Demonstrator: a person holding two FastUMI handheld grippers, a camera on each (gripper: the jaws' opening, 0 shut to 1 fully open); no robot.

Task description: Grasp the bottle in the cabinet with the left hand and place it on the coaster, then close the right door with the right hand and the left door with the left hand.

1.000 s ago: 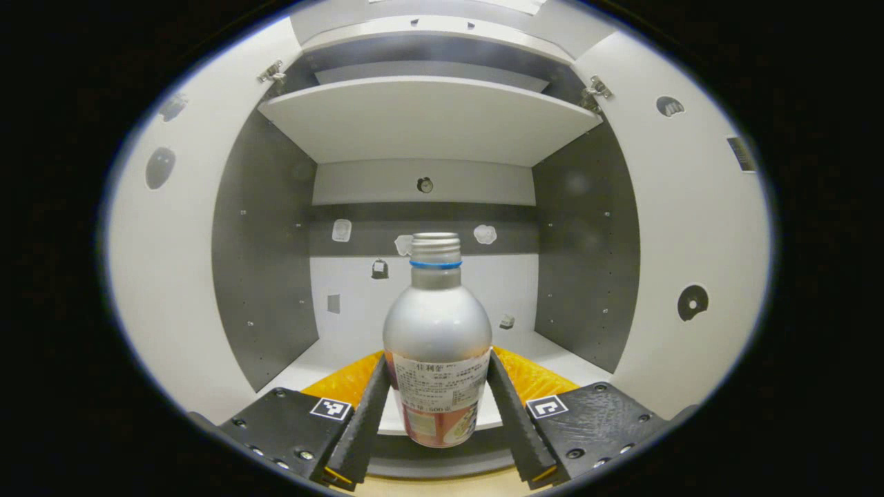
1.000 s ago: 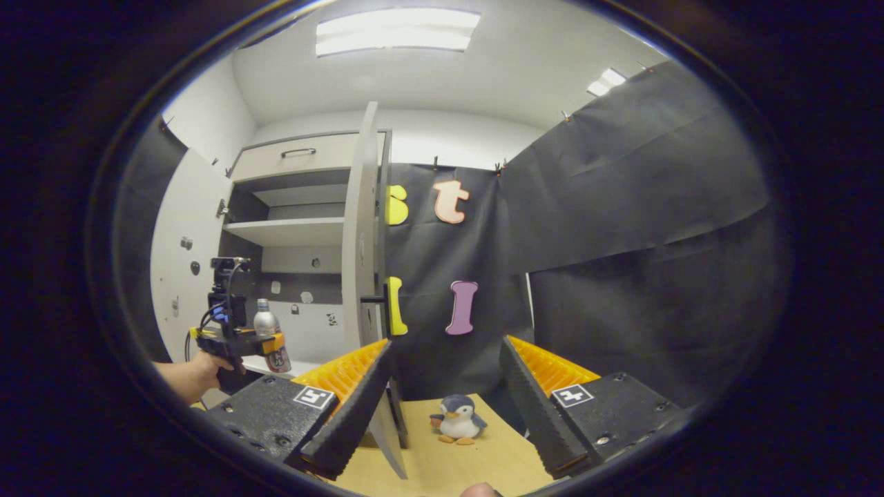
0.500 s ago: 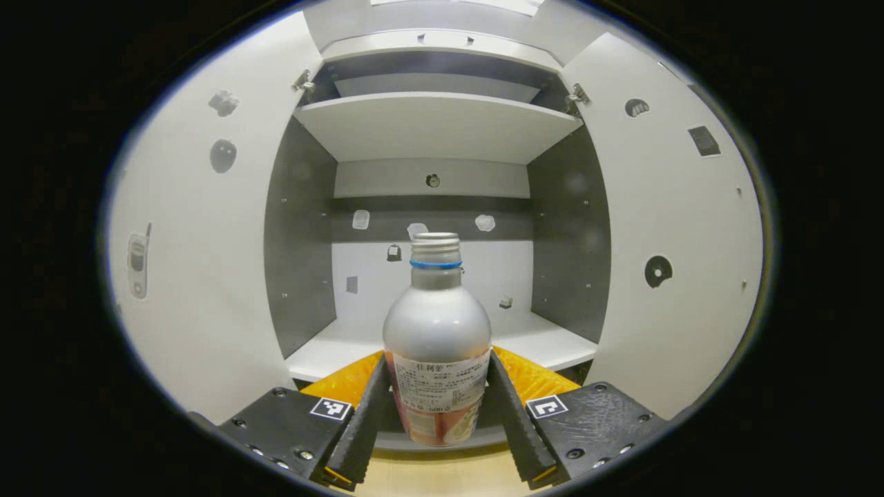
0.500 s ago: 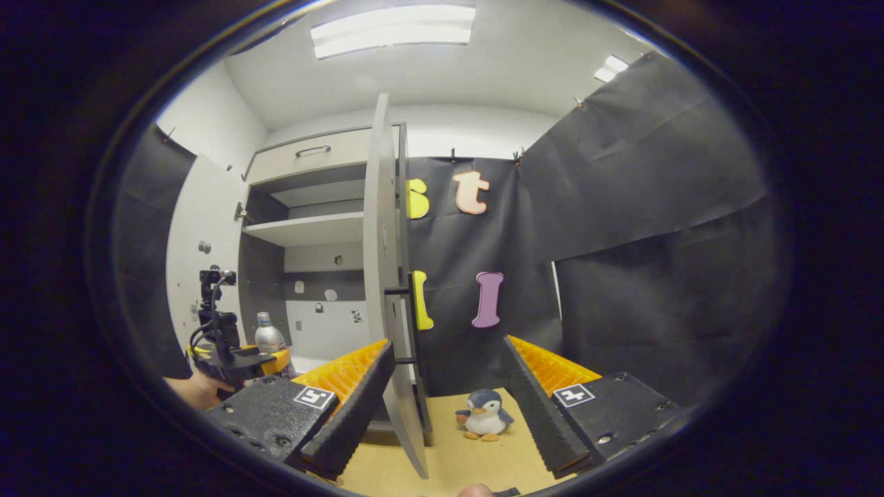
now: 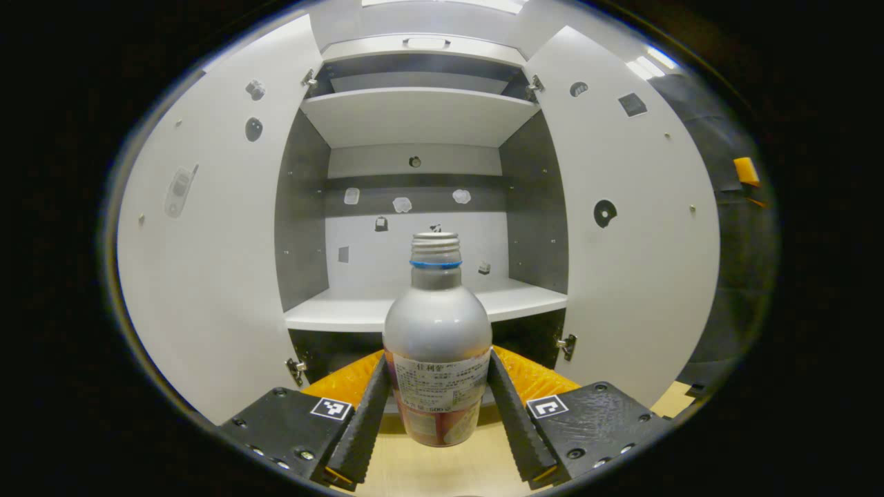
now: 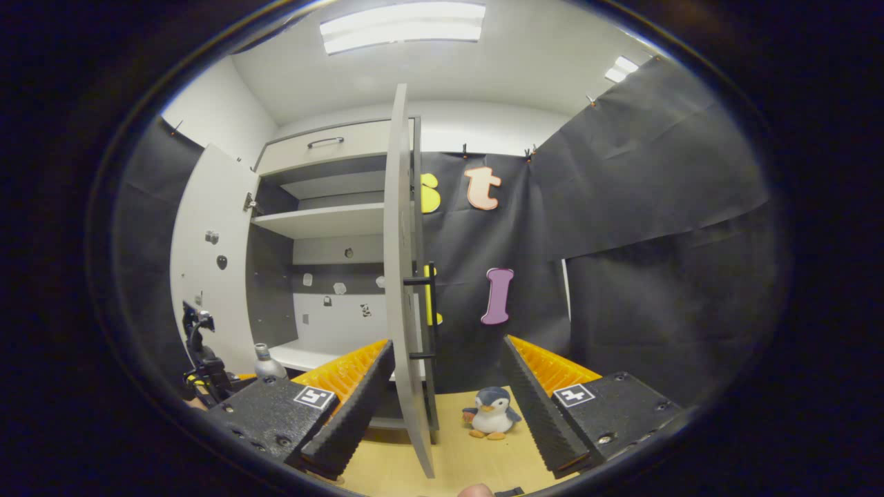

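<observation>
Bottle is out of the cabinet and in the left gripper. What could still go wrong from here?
The left gripper clamps the bottle low, on its label, so the taller upper part could tip in the swing down to the table. No coaster is in sight yet, so placement may need searching. The right door stands edge-on near the open right gripper; pushing its thin edge might slip.

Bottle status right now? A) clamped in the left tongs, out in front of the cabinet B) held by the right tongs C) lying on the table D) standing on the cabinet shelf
A: the bottle sits between the left tongs, both fingers pressing its label, with the shelf behind it.
</observation>
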